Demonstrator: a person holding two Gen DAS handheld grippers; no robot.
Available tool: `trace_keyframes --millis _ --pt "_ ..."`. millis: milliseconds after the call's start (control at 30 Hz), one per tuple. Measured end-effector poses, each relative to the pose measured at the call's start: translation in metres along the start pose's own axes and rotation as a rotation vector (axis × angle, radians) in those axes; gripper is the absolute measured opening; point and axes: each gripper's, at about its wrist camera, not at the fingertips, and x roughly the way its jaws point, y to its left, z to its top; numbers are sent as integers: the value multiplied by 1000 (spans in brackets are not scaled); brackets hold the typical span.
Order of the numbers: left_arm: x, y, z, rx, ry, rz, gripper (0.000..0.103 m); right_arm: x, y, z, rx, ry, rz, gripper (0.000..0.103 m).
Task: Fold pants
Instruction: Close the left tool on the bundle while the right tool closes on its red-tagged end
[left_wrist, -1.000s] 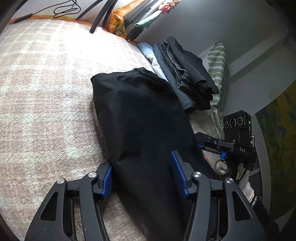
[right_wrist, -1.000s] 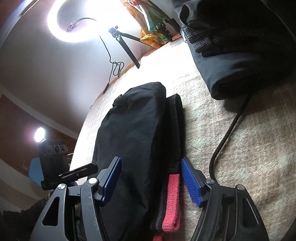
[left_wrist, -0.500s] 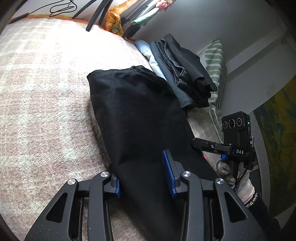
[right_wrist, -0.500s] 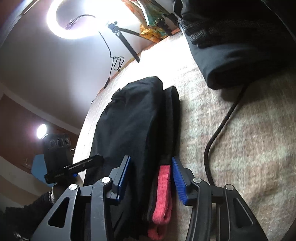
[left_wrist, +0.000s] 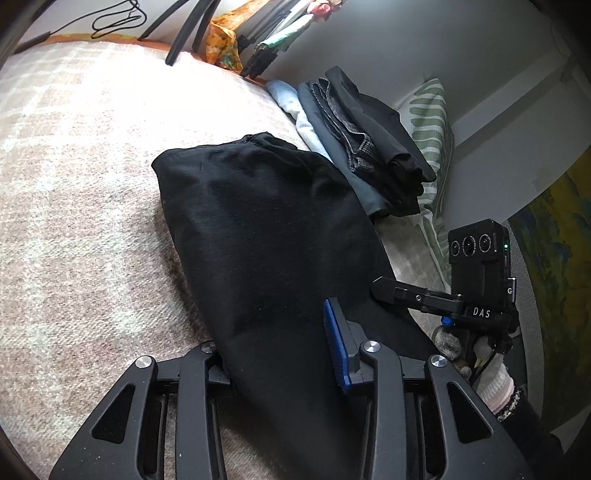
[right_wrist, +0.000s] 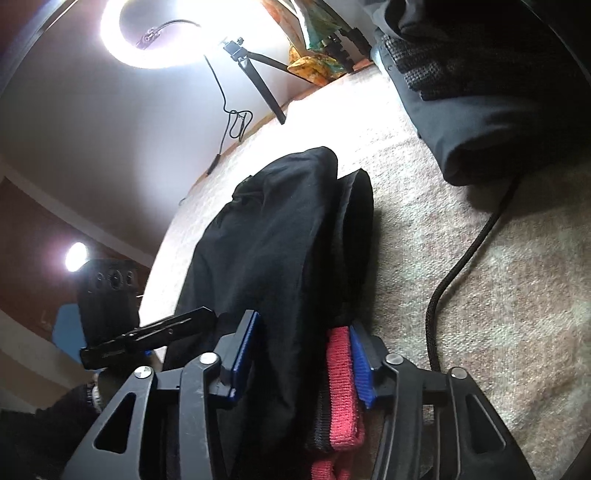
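The black pants (left_wrist: 266, 236) lie in a long folded strip on the checked blanket (left_wrist: 81, 206). My left gripper (left_wrist: 280, 354) has closed its jaws on the near end of the pants; the left finger is hidden under the cloth. In the right wrist view the pants (right_wrist: 273, 243) run away from me, with a red and black waistband (right_wrist: 340, 384) at the near end. My right gripper (right_wrist: 299, 354) grips that end, its blue pads pressed against cloth and waistband. The right gripper also shows in the left wrist view (left_wrist: 399, 291).
A stack of folded dark clothes (left_wrist: 362, 147) lies on a striped green pillow (left_wrist: 432, 125) beside the pants. A black cable (right_wrist: 454, 273) crosses the blanket on the right. A ring light (right_wrist: 147, 33) and tripod stand at the far edge.
Both grippers have moved forward over the near end of the pants and narrowed their jaws onto the cloth.
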Motion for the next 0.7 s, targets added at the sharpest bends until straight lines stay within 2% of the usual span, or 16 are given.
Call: trace_keyframes --millis 100,167,300,400,500,567,600,700 --pt "-1 -4 1 20 -13 7 24 -3 8 -2 -23 -18 -54 33" --pt "-2 -8 1 39 -23 14 20 -12 17 -2 -47 -44 -78 21" --pt "-2 -10 1 52 -27 25 17 -20 31 -4 -100 -61 -103 16" --pt "-3 -9 1 54 -30 23 17 -19 27 -5 -100 -53 -102 17" --pt "-2 -12 0 64 -34 31 17 -16 26 -7 -131 -42 -127 22" --pt "-2 -12 0 66 -34 33 17 -8 26 -7 -157 -21 -181 33" --pt "-2 -12 0 68 -33 34 17 -6 24 -7 -156 -15 -193 35" --pt "-2 -11 0 70 -30 31 17 -5 18 -7 -145 0 -191 44"
